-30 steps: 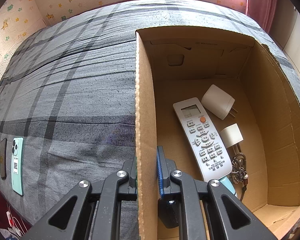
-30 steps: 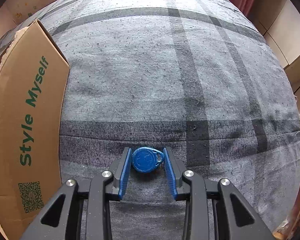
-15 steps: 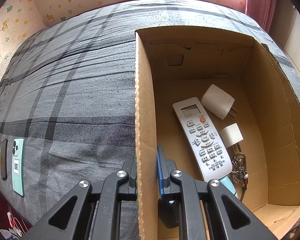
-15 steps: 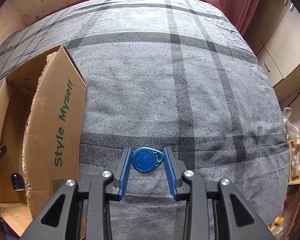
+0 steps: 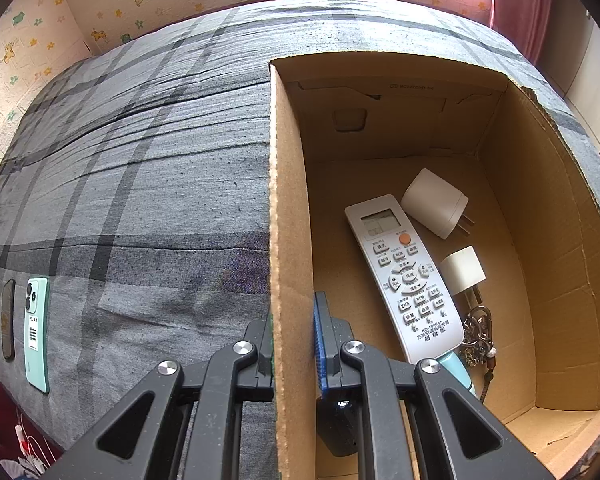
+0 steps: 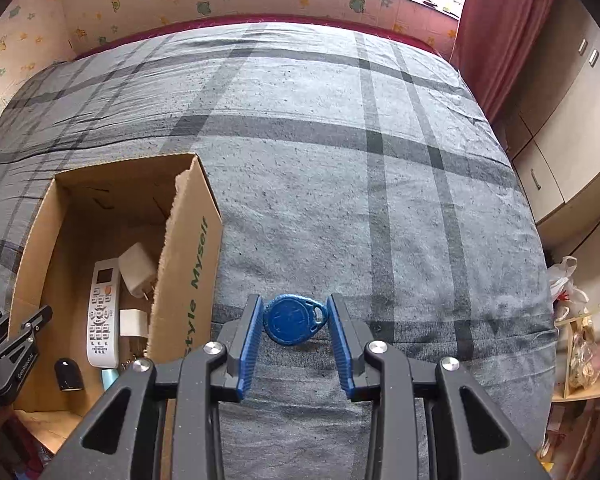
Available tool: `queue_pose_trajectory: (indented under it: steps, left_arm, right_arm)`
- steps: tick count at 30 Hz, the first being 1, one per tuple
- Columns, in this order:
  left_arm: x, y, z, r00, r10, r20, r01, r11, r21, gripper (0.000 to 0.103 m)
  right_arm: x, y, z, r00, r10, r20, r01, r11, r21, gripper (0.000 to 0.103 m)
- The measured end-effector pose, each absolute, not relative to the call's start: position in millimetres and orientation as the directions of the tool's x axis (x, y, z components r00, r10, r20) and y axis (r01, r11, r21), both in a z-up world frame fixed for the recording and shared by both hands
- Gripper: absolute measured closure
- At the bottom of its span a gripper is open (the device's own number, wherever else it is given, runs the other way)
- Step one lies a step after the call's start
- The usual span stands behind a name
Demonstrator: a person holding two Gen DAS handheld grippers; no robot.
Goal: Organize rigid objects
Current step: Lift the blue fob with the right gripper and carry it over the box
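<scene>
The remote control (image 5: 408, 280) hides most of a pale blue item (image 5: 458, 368) in the cardboard box (image 5: 540, 240); the left gripper (image 5: 294, 336) covers a black object (image 5: 336, 428).

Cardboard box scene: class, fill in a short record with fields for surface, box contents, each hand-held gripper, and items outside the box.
surface: grey plaid bedcover
box contents: white remote, two white plug adapters, keychain
left hand-held gripper: clamped on cardboard box wall
right hand-held gripper: holding blue key fob
outside box: green phone
</scene>
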State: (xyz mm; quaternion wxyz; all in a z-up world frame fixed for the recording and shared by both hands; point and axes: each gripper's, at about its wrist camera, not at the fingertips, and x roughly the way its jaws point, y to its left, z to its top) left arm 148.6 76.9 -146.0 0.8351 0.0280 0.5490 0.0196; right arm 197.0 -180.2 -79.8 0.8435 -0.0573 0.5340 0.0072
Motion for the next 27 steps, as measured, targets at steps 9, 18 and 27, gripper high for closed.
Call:
queue_pose_trajectory:
  steps: [9,18,27]
  left_arm:
    - [148,77,-146,0.398,0.064,-0.915,-0.003,0.998,0.069,0.089]
    - [148,77,-145,0.4,0.056,-0.915,-0.003,0.998,0.06,0.089]
    - [148,78,-145,0.401,0.05,-0.915,-0.004,0.999,0.053,0.089]
  right_arm:
    - [205,-142,-66,0.441,0.002,-0.897,-0.149,0.986,-0.071,0.068]
    - [214,-95,-66,0.426,0.054,-0.903,-0.232,0.971,-0.051,0.068]
    - [221,-57,-81,0.385,0.095,-0.918,-0.293,0.956,-0.024,0.068]
